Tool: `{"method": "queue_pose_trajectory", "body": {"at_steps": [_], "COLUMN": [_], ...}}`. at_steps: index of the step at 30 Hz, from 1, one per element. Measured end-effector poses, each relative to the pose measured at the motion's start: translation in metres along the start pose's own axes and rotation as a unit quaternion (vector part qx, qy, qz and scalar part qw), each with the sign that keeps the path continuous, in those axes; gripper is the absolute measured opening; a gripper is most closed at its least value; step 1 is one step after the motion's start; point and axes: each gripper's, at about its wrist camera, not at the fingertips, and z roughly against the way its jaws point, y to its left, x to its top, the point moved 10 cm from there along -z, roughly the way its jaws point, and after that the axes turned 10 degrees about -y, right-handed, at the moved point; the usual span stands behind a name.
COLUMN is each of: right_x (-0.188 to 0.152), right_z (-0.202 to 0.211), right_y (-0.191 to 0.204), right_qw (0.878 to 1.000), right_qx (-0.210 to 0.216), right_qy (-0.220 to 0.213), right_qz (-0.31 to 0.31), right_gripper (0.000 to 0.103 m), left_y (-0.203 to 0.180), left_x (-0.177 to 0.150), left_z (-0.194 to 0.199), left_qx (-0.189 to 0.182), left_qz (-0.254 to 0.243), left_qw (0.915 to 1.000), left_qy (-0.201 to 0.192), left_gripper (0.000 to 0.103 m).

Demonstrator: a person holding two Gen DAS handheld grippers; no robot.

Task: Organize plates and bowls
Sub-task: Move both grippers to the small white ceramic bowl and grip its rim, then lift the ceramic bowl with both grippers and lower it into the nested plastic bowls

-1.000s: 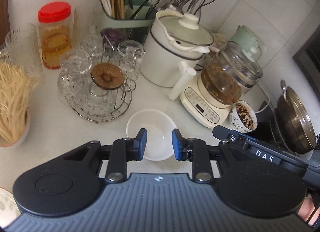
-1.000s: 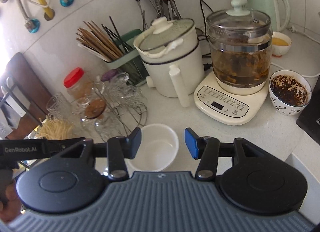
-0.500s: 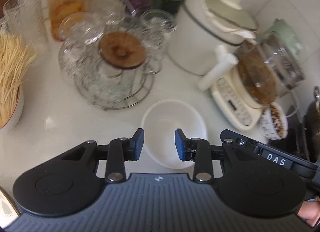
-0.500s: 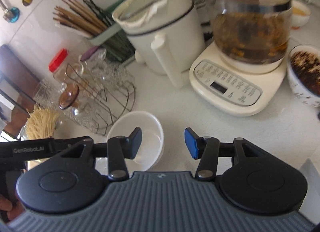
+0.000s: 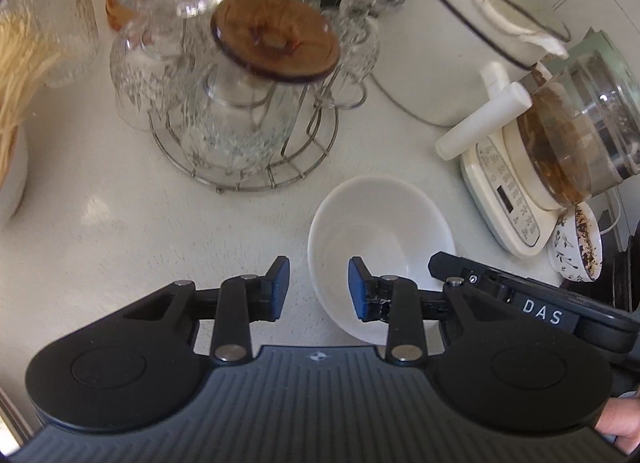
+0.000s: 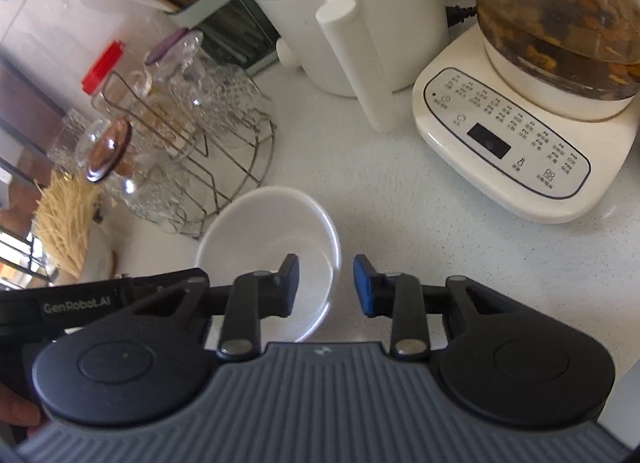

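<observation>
Both claws hang over the white bowl (image 5: 380, 231), one to each side of it. The left gripper (image 5: 314, 287) has its jaws apart, straddling the bowl's left rim: one blue pad (image 5: 357, 289) sits over the inside of the bowl, the other over the bare counter (image 5: 120, 231), and neither presses on the wall. The right gripper (image 6: 326, 285) straddles the opposite rim the same way, one finger (image 6: 290, 283) over the bowl's hollow and the other beyond its edge; its jaws are closing, with the rim between them, yet a gap shows on both sides, so nothing is pinched.

The white bowl itself stands upright and empty on the counter. Just behind it on its left is the round wire rack (image 5: 248, 167) stacked with upturned glasses (image 5: 160, 59), one of them topped by a brown lid (image 5: 276, 39). Behind the bowl on its right stands the white electric pot (image 6: 340, 23), its stubby handle pointing toward the bowl. Right of the bowl sits the cream base with buttons carrying a glass kettle (image 6: 560, 23) of brown liquid, and past that a small patterned bowl (image 5: 578, 243) with dark bits inside. Far left of the bowl, beyond the rack, is a tuft of pale sticks (image 5: 16, 75).
</observation>
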Motion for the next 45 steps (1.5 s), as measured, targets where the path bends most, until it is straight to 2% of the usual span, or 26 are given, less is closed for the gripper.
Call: {"method": "queue_pose_trajectory", "body": {"at_steps": [1,8,11,13,22,33,45], "right_x": [-0.001,-0.004,-0.003,-0.003,-0.002,0.007,-0.002], "right_z": [-0.001,-0.008,-0.006,-0.005,0.007,0.049,0.096], "right_y": [0.0,-0.004,-0.003,-0.002,0.0,0.016,0.049], "right_qw": [1.0,1.0,1.0,1.0,1.0,0.998,0.994], "right_qx": [0.0,-0.01,-0.006,-0.004,0.003,0.024,0.041], "right_qy": [0.002,0.008,0.001,0.001,-0.014,-0.056,-0.101], "right_qz": [0.001,-0.007,-0.005,-0.008,-0.012,-0.027,-0.018], "right_gripper": [0.031,0.02,0.018,0.014,0.011,0.011,0.011], "left_y": [0.001,0.002,0.002,0.001,-0.003,-0.012,0.001], "left_x": [-0.001,-0.002,-0.002,-0.002,0.003,0.01,-0.004], "left_z": [-0.002,-0.007,-0.005,-0.004,0.015,0.068,0.129], "left_qx": [-0.001,-0.004,-0.004,-0.003,-0.017,-0.047,-0.071], "left_qz": [0.001,0.003,0.0,-0.007,-0.005,-0.013,-0.013], "left_qw": [1.0,1.0,1.0,0.9999,0.9998,0.9983,0.9958], "left_qy": [0.003,0.007,0.008,0.007,-0.005,-0.03,-0.057], "left_gripper": [0.036,0.013,0.01,0.01,0.01,0.01,0.01]}}
